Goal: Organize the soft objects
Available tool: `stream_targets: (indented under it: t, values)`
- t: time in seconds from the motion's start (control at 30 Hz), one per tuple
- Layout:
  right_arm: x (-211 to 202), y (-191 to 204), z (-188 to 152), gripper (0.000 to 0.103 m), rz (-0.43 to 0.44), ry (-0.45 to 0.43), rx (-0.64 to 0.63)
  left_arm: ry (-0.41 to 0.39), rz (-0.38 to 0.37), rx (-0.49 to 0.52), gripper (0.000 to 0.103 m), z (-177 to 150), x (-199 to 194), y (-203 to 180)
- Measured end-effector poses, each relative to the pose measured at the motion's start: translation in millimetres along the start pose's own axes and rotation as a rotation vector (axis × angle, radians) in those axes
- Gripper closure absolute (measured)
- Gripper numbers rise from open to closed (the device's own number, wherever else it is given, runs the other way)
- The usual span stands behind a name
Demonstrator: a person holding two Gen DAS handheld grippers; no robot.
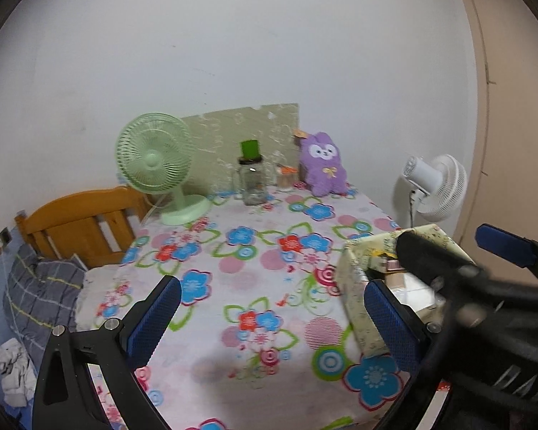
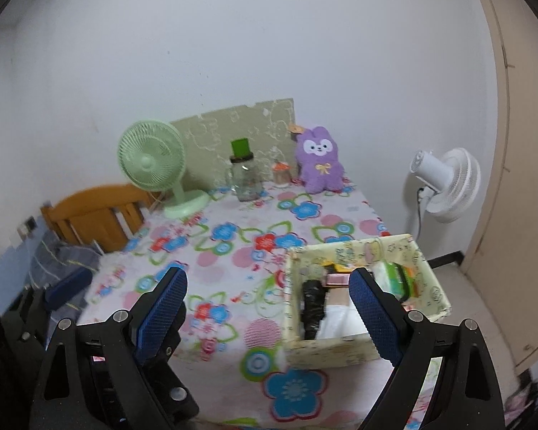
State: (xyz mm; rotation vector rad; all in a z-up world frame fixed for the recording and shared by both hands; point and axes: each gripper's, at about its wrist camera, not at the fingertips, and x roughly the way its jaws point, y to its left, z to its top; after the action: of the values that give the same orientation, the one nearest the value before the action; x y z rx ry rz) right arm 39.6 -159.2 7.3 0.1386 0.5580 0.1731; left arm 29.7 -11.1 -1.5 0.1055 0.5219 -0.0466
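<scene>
Right wrist view shows a flowered tablecloth (image 2: 233,251) spread wide, with a patterned storage box (image 2: 326,353) of soft packets at its near right corner and a purple plush toy (image 2: 317,161) upright at the far edge, between a green fan (image 2: 150,161) and a white fan (image 2: 444,182). The right gripper (image 2: 269,308) hangs with fingers wide apart, nothing between them, one finger over the box. The left gripper (image 1: 272,315) is likewise spread and empty above the cloth.
</scene>
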Motion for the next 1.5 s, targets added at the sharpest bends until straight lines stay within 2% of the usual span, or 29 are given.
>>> stream_targets:
  t: [0.27, 0.63, 1.5]
  values:
    - [-18.9, 19.8, 4.1, 0.009, 0.004, -0.059, -0.04, -0.056, 0.056, -0.056, 0.0, 1.4, -24.6, 33.5]
    - [-38.0, 29.8, 2.4, 0.009, -0.011, -0.112, -0.05, -0.101, 0.072, -0.1, 0.0, 0.2, -45.5, 54.9]
    - [-42.4, 23.2, 2.4, 0.008, -0.018, -0.124, -0.043, -0.098, 0.077, -0.135, 0.0, 0.3, -44.5, 55.9]
